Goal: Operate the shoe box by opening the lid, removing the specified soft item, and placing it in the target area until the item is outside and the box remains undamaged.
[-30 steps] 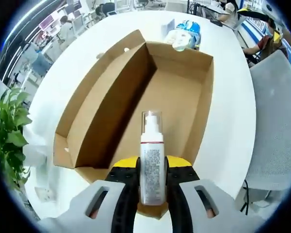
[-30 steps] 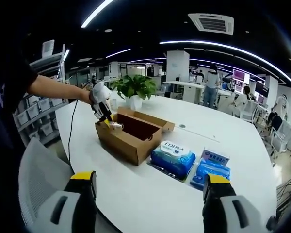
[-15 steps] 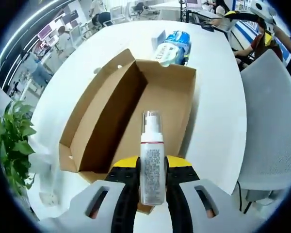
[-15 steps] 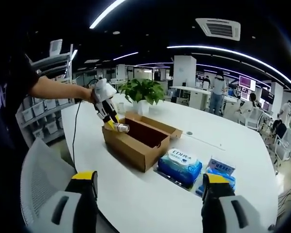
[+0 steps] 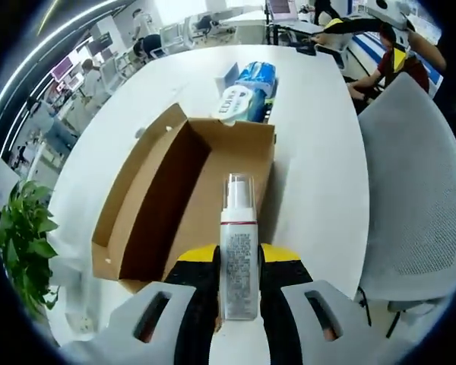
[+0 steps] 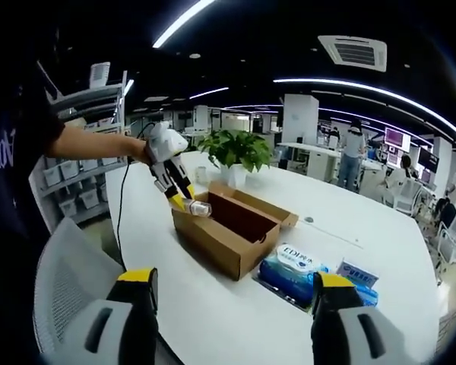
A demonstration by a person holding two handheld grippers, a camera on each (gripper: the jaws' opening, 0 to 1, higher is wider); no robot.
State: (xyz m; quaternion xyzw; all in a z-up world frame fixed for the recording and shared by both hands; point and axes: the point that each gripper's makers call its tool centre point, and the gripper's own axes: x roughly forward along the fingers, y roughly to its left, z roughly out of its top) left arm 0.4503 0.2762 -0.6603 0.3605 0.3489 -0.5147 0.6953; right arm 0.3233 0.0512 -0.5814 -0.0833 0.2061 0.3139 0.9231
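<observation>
Now, left tool (image 5: 238,285): shut tight on a white spray bottle (image 5: 238,255), held up over the open brown box (image 5: 190,194).
Right tool (image 6: 232,312): jaws wide apart, holding nothing.
Box: sits on the white surface (image 5: 319,160).
Blue wipe packs (image 6: 295,266): just beside the box.

Matt brown cardboard box (image 5: 184,194), glossy plastic bottle (image 5: 238,251), smooth white table (image 5: 319,175).

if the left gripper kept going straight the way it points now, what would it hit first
Probably the cardboard shoe box: the left gripper, shut on the spray bottle, aims over its open inside, so the bottle tip would likely meet the box floor first. Depth is unclear.
</observation>
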